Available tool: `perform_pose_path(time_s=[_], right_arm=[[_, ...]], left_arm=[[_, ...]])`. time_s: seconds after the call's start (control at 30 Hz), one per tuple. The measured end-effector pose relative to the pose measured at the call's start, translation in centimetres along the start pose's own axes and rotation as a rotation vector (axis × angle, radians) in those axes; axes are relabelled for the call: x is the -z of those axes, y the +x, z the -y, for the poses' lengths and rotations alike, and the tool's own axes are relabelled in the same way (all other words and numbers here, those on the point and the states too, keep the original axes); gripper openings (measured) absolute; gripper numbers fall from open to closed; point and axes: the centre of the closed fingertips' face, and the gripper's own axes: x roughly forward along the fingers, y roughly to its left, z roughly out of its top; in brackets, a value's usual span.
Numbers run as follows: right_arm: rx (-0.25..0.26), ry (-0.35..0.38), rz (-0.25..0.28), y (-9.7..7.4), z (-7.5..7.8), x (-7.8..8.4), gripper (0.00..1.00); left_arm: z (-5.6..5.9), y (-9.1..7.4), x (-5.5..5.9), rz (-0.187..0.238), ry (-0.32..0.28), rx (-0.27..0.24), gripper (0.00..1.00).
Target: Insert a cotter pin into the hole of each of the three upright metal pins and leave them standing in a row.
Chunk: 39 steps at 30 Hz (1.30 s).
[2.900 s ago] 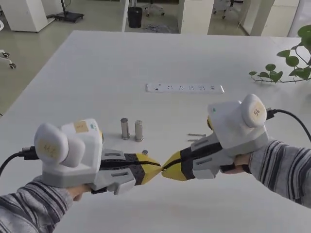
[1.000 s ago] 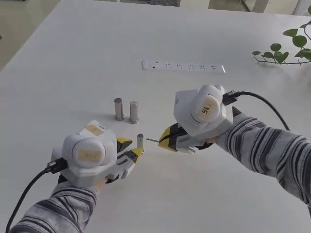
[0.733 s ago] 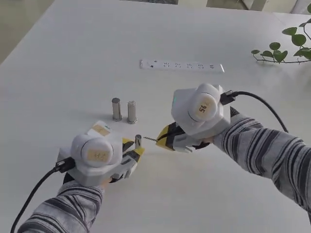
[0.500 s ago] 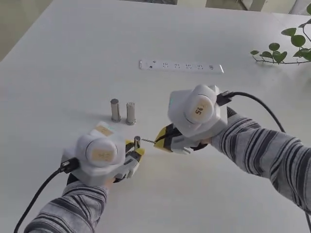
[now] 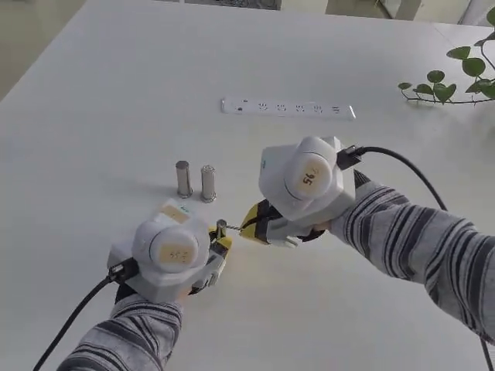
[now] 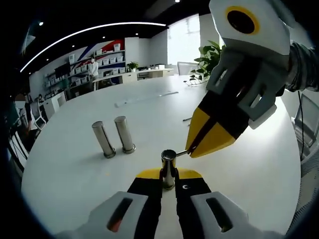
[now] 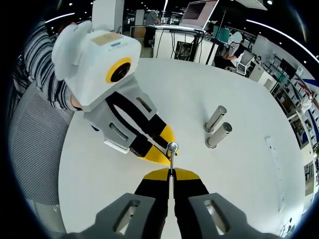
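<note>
Near the tabletop's front edge: the left tool [image 5: 219,244] is clamped on 1 upright metal pin [image 5: 221,229], its jaws closed low on the pin's body. The pin's foot is on or just above the white tabletop [image 5: 116,93].
Left gripper view: the same metal pin [image 6: 168,167] rises between the left tool's [image 6: 168,175] yellow tips.
Right tool [image 5: 249,224]: closed on a thin cotter pin [image 5: 233,227], held level and aimed at the held pin's head.
Cotter pin tip: at the upper end of the pin. I cannot tell whether it has entered the hole.
Other 2 metal pins [image 5: 183,178] [image 5: 208,183]: upright, side by side, farther back and to the left, apart from both tools. No cotter pin shows through either.
Progress: early, by my judgement. The 1st insertion is in hand and 0 of 3 is plainly finished.
Left to do: seat this cotter pin, fit 2 more, then stand all 3 pins in a row.
Farther back: a white power strip [image 5: 288,108] lies flat, and a leafy plant [image 5: 456,77] is at the right edge.
</note>
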Motion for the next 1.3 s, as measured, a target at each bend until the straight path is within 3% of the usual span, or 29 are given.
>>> perform_pose_path(time_s=[0.57, 0.63, 0.67, 0.83, 1.03, 1.1, 1.3], right_arm=[[0.016, -0.038, -0.009, 0.8, 0.2, -1.1, 0.0], [0.01, -0.043, 0.01, 0.7, 0.1, -1.3, 0.0], [0.028, -0.035, 0.04, 0.6, 0.3, -1.8, 0.02], [0.029, 0.005, 0.048, 0.1, 0.3, -1.6, 0.09], [0.026, 0.038, 0.048, -0.5, 0.1, -0.7, 0.05], [0.024, 0.061, 0.06, -0.6, 0.1, -0.7, 0.01], [0.034, 0.111, 0.088, -0.5, 0.3, -0.8, 0.0]], left_arm=[[0.0, 0.1, 0.0, 0.016, -0.013, -0.029, 0.05], [0.0, 0.1, 0.0, 0.016, -0.017, -0.035, 0.05], [0.0, 0.1, 0.0, 0.016, -0.02, -0.037, 0.05], [0.0, 0.0, 0.0, 0.018, -0.038, -0.048, 0.05], [-0.1, 0.0, 0.1, 0.021, -0.051, -0.053, 0.05], [-0.1, 0.0, 0.1, 0.02, -0.057, -0.053, 0.05], [-0.1, 0.0, 0.1, 0.019, -0.068, -0.07, 0.05]])
